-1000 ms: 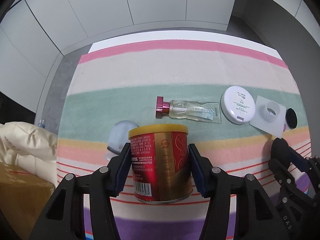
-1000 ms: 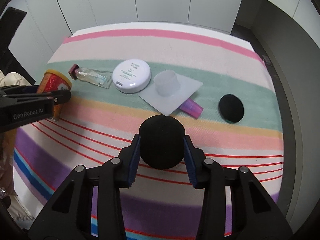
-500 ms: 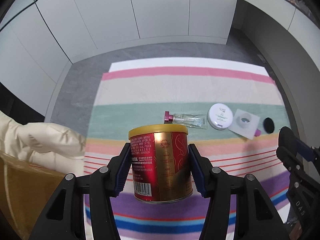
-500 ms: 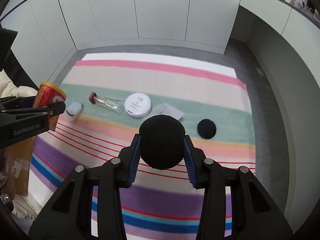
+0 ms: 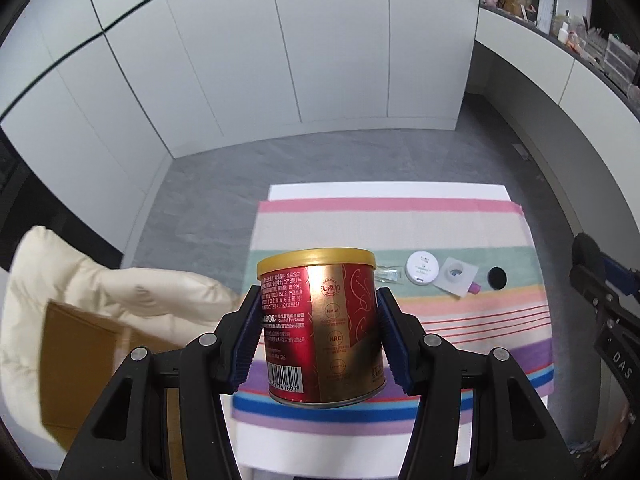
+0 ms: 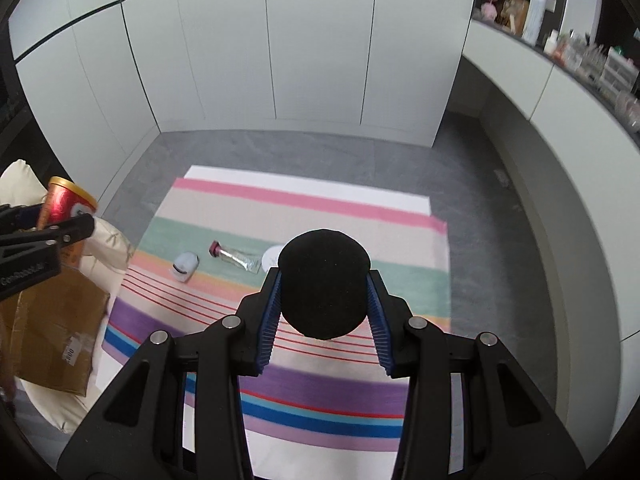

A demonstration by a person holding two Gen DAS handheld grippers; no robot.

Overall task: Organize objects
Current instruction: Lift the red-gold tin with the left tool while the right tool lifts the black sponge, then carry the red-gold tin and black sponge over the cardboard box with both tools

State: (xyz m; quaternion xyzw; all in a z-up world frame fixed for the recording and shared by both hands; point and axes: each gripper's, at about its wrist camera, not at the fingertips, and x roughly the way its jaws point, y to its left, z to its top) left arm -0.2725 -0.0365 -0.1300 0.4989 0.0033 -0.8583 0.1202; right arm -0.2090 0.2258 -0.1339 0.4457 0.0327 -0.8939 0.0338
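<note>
**Two grippers loaded, both high above the rug**

I see the left gripper (image 5: 318, 338) clamped on the red-and-gold can (image 5: 320, 328). Blue pads (image 5: 248, 344) press flat on both sides of the can wall. Can sits upright between them, gold lid on top, barcode toward the camera.

Right gripper (image 6: 323, 304) is closed on the black round sponge (image 6: 324, 282). Pads squeeze it at both flanks, and it bulges above them.

Both loads hang in the air over the striped rug (image 6: 280, 216), touching nothing but the pads.

On the rug, along the green stripe, from the right wrist view:
- small white device (image 6: 185, 266) at the left end
- clear bottle (image 6: 236, 257) with a dark pink cap, lying on its side, just beside it
- white round compact (image 6: 272, 257), mostly hidden behind the sponge

Left wrist view adds, further right on that stripe: a clear cup (image 5: 456, 272) standing on a white square sheet (image 5: 460, 285), a small purple item (image 5: 475, 288) poking out from under the sheet, and a black disc (image 5: 497, 278) near it.

Off the rug on the left: cardboard box (image 6: 56, 328) against a cream puffy jacket (image 5: 120, 292). Grey floor, white cabinet doors behind. Cluttered shelf at upper right; I can't make out its contents.
</note>
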